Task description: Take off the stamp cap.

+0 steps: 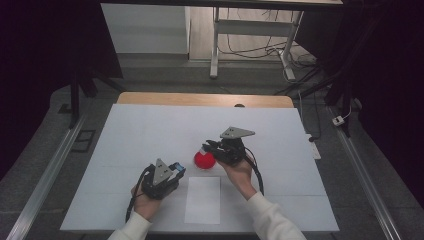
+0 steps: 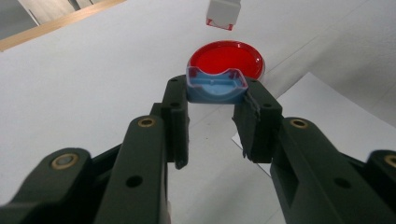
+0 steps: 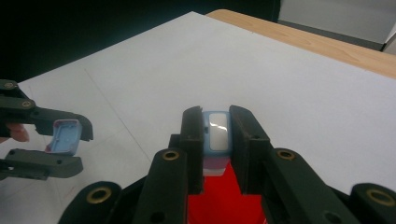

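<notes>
- The left tongs (image 2: 212,105) are clenched on a small blue lid (image 2: 215,85) — its hollow side faces up, pinched across its width between the tips.
- The right tongs (image 3: 215,135) grasp a small blue-and-white box (image 3: 216,133), held upright above a red round dish (image 1: 204,160).
- The dish sits on the white counter (image 1: 150,130), just beyond a white sheet of paper (image 1: 202,200) — the left tongs hover to the left of both.
</notes>
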`<state>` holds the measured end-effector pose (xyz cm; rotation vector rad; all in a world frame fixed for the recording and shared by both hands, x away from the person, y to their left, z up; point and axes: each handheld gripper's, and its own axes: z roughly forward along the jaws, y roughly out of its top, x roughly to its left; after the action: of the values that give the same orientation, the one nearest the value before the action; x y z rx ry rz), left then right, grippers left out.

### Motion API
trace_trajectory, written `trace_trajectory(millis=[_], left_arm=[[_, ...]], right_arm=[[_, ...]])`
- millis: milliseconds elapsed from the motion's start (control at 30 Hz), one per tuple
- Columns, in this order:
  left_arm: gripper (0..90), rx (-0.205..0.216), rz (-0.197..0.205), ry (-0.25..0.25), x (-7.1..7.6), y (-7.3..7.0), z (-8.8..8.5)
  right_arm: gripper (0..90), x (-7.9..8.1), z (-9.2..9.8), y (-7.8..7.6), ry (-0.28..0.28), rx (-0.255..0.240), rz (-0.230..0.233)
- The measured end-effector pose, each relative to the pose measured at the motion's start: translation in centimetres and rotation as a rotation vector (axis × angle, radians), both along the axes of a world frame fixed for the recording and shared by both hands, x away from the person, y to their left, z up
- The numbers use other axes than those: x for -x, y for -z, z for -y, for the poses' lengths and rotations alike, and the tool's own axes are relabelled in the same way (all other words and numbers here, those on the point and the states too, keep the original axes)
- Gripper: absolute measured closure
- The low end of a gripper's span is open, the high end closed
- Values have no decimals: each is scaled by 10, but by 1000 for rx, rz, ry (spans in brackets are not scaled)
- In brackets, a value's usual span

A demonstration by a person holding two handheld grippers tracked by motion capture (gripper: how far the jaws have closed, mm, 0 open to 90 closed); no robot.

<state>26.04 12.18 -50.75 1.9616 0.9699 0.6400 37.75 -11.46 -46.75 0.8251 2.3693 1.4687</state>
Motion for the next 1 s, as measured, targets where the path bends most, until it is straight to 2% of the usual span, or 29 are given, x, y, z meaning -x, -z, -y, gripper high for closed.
trace_trajectory(millis=[600,1000], left_arm=[[659,0,-1,2,0,0,0],[659,3,-2,0,0,0,0]], right_arm=[[751,-8,-8,6,-6,92,10],[751,-11,-9,10,-10,114,-4]])
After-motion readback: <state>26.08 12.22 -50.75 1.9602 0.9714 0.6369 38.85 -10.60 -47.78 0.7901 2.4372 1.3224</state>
